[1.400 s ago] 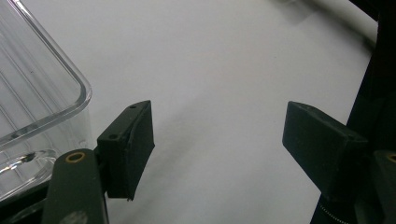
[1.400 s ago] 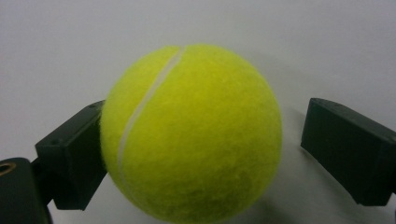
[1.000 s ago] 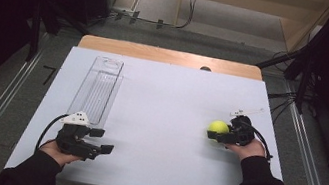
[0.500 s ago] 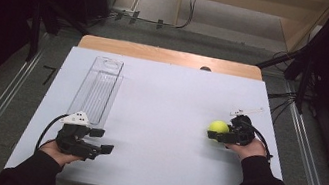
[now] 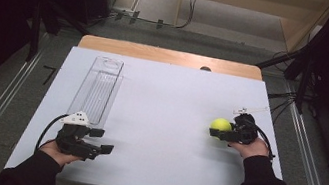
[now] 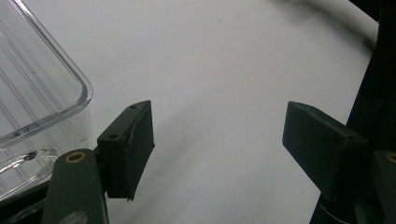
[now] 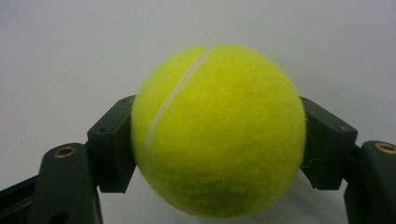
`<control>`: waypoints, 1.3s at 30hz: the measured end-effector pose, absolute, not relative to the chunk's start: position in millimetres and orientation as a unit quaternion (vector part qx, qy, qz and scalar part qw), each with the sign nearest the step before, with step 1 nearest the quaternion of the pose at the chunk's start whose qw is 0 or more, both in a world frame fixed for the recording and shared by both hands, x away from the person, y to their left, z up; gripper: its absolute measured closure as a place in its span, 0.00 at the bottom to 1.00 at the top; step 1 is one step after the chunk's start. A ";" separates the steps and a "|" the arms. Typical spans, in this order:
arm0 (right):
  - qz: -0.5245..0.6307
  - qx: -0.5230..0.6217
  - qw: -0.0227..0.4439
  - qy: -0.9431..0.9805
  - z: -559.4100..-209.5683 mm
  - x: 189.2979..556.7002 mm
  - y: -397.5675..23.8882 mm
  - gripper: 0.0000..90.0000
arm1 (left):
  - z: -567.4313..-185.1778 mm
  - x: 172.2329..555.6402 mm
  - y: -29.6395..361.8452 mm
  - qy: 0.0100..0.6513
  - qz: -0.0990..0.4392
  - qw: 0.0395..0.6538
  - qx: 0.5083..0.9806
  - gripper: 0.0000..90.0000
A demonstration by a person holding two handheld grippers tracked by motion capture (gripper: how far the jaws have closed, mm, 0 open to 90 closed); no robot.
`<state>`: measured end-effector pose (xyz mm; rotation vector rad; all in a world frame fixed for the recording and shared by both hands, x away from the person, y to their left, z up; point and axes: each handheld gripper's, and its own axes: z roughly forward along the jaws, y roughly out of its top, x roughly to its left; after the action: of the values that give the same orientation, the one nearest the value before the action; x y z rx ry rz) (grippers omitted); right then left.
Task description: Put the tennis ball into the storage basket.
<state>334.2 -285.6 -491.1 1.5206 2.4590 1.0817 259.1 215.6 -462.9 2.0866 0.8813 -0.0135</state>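
right hand-held gripper (image 7: pixel 219 144) pinching tennis ball (image 7: pixel 218 130) at its widest, right side of table (image 5: pixel 166 103) | left hand-held gripper (image 6: pixel 219 140) spread, idle beside clear tray (image 5: pixel 97 86) | advice: keep squeeze even, lift straight, carry low toward tray

Clear tray (image 5: pixel 97 89) left on table (image 5: pixel 166 103); ball (image 5: pixel 220 126) well apart, right
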 end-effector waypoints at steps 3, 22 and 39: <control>0.349 0.493 0.029 0.797 -488.5 332.8 -284.8 0.26 | -463.1 259.3 215.6 0.352 -0.005 0.425 0.834 0.28; 0.349 0.479 0.036 0.805 -481.0 332.3 -272.1 0.26 | -463.6 260.0 214.8 0.353 -0.005 0.421 0.836 0.28; 0.350 0.466 0.029 0.812 -477.4 333.4 -253.0 0.26 | -465.2 261.9 213.2 0.348 -0.001 0.415 0.841 0.28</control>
<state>333.4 -253.0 -477.4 1.4384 2.5057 1.0793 261.9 213.2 -465.2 2.1123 0.8731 -0.0027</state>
